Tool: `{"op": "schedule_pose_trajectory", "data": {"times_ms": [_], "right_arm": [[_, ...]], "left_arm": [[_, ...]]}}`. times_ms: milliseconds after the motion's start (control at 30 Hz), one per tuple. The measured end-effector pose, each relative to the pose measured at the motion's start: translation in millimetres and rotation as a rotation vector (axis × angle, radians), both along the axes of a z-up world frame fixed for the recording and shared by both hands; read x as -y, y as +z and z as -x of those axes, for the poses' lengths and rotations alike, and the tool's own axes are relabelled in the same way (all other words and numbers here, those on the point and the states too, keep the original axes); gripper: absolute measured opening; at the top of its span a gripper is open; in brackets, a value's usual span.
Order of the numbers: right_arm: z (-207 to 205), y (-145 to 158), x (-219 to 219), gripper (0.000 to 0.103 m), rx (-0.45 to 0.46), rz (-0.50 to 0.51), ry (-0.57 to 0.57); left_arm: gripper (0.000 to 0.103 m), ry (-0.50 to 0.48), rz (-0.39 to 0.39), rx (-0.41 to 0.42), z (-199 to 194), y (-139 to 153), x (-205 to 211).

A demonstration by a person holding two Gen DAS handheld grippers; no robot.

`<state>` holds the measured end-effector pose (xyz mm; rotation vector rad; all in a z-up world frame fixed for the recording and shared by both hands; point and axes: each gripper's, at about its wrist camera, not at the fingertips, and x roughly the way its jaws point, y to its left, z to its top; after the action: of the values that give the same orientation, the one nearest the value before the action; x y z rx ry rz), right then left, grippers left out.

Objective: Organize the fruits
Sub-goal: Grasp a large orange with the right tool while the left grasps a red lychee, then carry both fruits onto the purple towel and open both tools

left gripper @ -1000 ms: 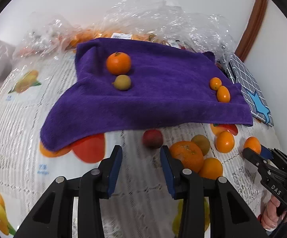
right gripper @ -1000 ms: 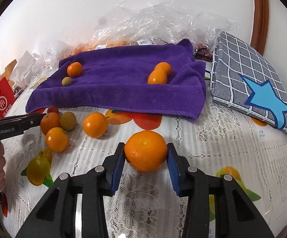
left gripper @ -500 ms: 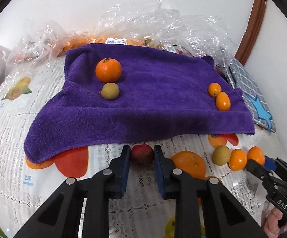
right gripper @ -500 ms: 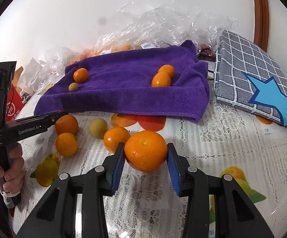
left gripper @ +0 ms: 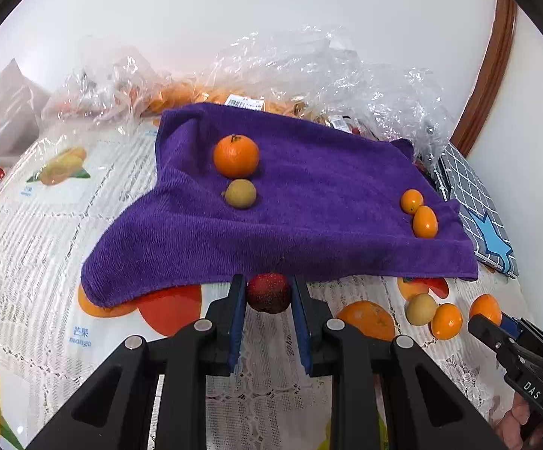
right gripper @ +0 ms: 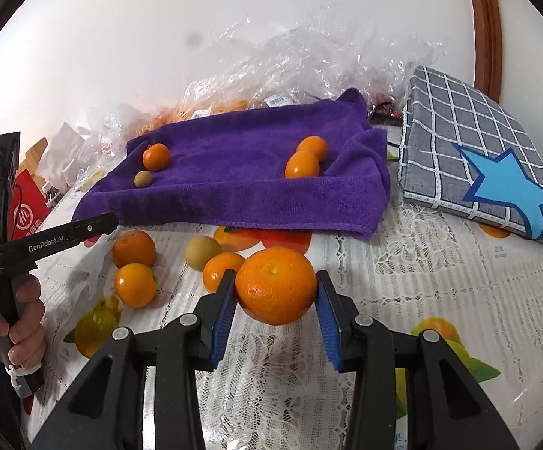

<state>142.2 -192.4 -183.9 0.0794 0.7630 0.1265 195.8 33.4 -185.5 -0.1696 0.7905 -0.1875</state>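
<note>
- a small, dark red, speckled fruit [left gripper: 268,291] is clamped in the left gripper [left gripper: 267,300] at lower centre, just below the purple towel [left gripper: 309,202] edge.
- a round, glossy orange [right gripper: 276,284] is gripped by the right gripper [right gripper: 275,300], lower centre.

Two fisheye views, each looking forward along its own jaws, low and close over the worktop. The left wrist camera faces the near edge of a purple towel [left gripper: 309,202] from the left. The right wrist camera sits farther right and looks toward the far wall, the towel [right gripper: 248,172] mid-distance. Both share the towel, the grey checked cushion [right gripper: 474,157] at right, and the loose oranges between them.
</note>
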Motion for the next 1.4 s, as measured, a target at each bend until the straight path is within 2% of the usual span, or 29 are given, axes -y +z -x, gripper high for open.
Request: {"op": "schedule_pose_trajectory", "data": {"times_ms": [233, 500, 733, 900, 1167, 1400], "right_arm": [[-5, 4, 0, 0.041, -0.032, 0.035, -0.04], [-14, 37, 3, 0.041, 0.016, 0.069, -0.076], [-33, 59, 5, 0.041, 0.056, 0.096, -0.092], [-47, 69, 5, 0.041, 0.077, 0.091, -0.094], [-80, 77, 6, 0.041, 0.1, 0.085, -0.094], [-103, 62, 4, 0.041, 0.094, 0.107, -0.089]], "left_arm": [[0.023, -0.003, -0.005, 0.029, 6, 13, -2], [0.023, 0.015, -0.001, 0.054, 3, 39, -7], [0.023, 0.041, -0.015, 0.075, -18, 57, -11], [0.023, 0.06, 0.012, 0.071, -35, 61, -16], [0.023, 0.101, 0.012, 0.074, -67, 59, -20], [0.023, 0.122, 0.035, 0.066, -87, 40, -25]]}}
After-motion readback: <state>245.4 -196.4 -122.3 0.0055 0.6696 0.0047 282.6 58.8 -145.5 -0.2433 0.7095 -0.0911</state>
